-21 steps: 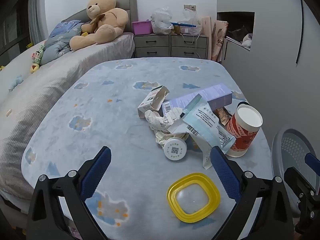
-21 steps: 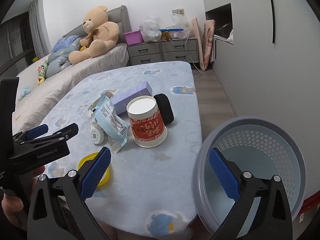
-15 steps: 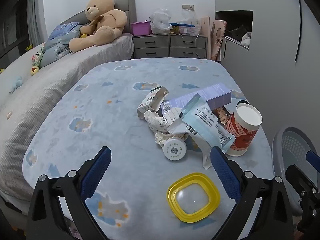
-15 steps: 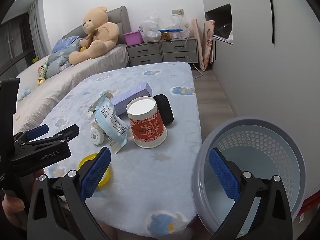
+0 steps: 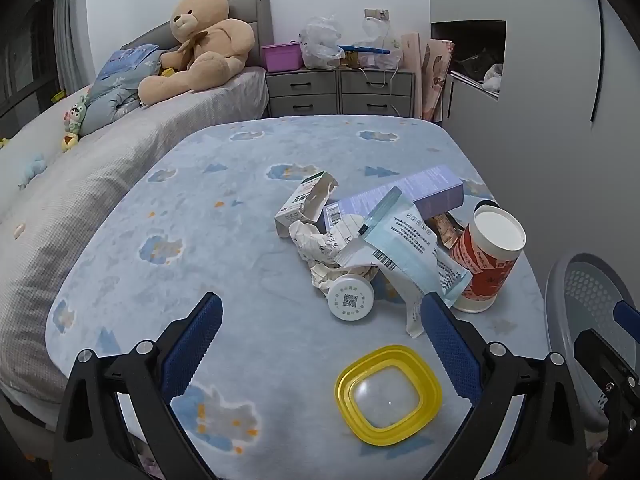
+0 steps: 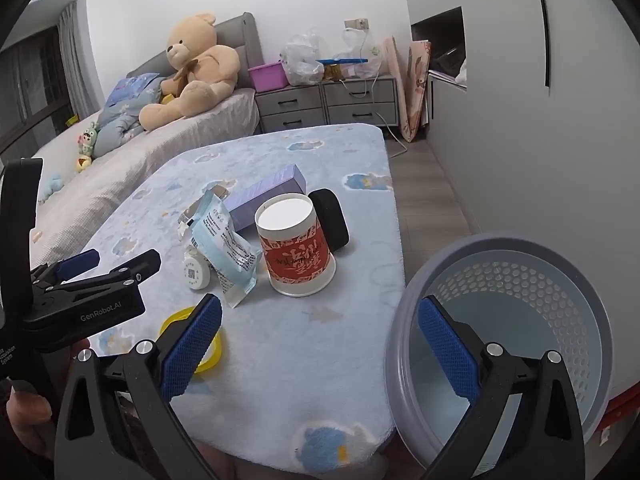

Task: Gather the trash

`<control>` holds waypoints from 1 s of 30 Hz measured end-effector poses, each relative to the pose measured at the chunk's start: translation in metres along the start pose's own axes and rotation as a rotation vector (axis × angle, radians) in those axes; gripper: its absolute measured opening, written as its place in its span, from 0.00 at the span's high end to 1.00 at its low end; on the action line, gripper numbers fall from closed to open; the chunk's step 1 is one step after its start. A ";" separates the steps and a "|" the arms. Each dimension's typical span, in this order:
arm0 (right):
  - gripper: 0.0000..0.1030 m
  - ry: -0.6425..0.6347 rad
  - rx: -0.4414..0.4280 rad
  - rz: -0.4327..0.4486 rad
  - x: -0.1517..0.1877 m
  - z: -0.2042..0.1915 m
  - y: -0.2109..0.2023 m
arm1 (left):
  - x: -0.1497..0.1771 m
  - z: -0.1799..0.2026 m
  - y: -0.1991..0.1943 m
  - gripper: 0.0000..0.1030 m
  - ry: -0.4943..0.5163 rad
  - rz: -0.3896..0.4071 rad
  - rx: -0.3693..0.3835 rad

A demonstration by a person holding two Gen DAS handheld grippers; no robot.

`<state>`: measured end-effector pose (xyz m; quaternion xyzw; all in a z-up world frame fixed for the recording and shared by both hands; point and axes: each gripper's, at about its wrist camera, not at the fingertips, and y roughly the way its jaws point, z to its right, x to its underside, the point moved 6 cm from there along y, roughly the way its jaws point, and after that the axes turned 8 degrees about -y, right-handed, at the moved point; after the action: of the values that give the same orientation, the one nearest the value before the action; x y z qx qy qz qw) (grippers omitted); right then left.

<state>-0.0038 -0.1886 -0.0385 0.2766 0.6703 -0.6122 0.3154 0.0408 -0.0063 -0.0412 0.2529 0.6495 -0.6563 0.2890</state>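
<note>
Two tools, both spread wide and holding nothing: the left tool [image 5: 320, 344] hangs over the yellow lid [image 5: 389, 394] at the near edge of the bed [image 5: 200, 240], the right tool [image 6: 320, 344] straddles bed edge and grey perforated bin [image 6: 520, 344]. Trash sits piled mid-bed — crumpled paper [image 5: 320, 244], blue pouch [image 5: 412, 248], purple box [image 5: 404, 196], white jar [image 5: 351, 298], red paper cup [image 5: 486, 260]. My worry: that tangled heap could snag, and the cup beside the edge may tip floorward.

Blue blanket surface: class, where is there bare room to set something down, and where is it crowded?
Bare: the blanket left of the crumpled paper, toward the grey bed; also the far end beyond the purple box. Crowded: around the red cup and yellow lid.
</note>
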 end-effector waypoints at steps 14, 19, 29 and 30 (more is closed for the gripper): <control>0.06 0.001 -0.002 0.003 0.000 0.000 -0.001 | -0.002 0.000 0.005 0.08 0.000 0.000 0.000; 0.06 0.002 -0.001 0.003 0.000 0.000 -0.003 | -0.001 -0.002 0.001 0.08 0.002 0.002 0.000; 0.06 0.002 -0.001 0.006 0.000 0.000 -0.002 | 0.000 -0.001 0.002 0.08 0.002 0.003 -0.002; 0.06 0.002 -0.001 0.006 0.000 0.000 -0.001 | 0.000 -0.002 0.001 0.08 0.002 0.003 -0.002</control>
<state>-0.0046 -0.1891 -0.0373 0.2790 0.6701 -0.6107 0.3164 0.0419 -0.0047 -0.0421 0.2541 0.6500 -0.6551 0.2894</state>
